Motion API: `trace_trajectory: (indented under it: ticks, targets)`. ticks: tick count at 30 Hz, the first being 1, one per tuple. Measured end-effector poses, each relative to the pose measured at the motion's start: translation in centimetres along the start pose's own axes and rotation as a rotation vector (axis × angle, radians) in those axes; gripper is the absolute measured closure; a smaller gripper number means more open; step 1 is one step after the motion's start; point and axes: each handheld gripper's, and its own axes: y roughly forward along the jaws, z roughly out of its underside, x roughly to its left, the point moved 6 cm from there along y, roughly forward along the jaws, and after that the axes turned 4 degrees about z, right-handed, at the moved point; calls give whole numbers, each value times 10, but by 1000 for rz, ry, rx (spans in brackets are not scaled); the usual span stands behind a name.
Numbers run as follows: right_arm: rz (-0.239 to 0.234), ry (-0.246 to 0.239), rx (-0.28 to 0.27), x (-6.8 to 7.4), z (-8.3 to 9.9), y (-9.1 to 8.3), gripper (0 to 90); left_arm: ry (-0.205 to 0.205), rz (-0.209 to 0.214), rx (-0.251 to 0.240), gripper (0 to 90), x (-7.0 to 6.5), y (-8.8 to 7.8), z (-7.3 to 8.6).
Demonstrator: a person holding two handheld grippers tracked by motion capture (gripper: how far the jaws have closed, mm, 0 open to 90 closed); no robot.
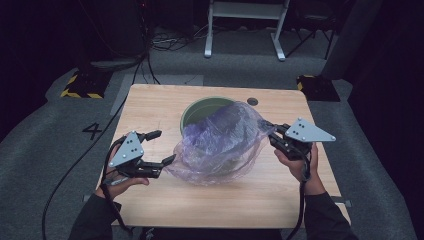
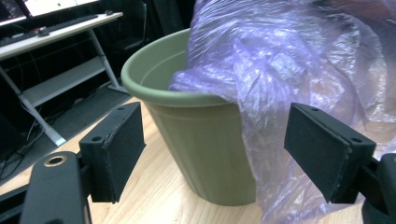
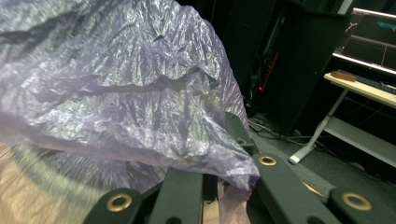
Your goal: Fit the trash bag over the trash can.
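A green bin [image 1: 200, 107] stands near the table's [image 1: 150, 100] far edge, a purple plastic bag [image 1: 225, 140] draped over it. The right gripper [image 1: 272, 134] is clamped on the bag's edge — the left gripper [image 1: 162, 147] gapes wide, nothing pinched, just beside the bag.

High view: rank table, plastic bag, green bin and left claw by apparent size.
1. Table, largest by far.
2. Plastic bag, draped over the bin and spilling onto the tabletop.
3. Green bin: mostly covered by the bag, so its true extent is unsure.
4. Left claw, open; smallest.
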Motion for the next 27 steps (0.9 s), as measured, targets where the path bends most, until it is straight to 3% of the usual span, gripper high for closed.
trace_trajectory:
  ticks: [5, 7, 12, 19, 27]
  targets:
    - [25, -10, 51, 1, -3, 13, 893, 24, -16, -4, 202, 0, 9, -4]
    - [35, -10, 72, 0, -4, 20, 894, -2, 27, 28, 196, 1, 15, -7]
    - [47, -18, 105, -1, -9, 34, 894, -16, 76, -12, 184, 0, 21, -30]
    - [73, -34, 151, -2, -12, 48, 895, 38, 139, -29, 170, -19, 25, -62]
    - [94, -41, 193, -5, -14, 56, 896, 93, 198, -40, 164, -48, 24, -87]
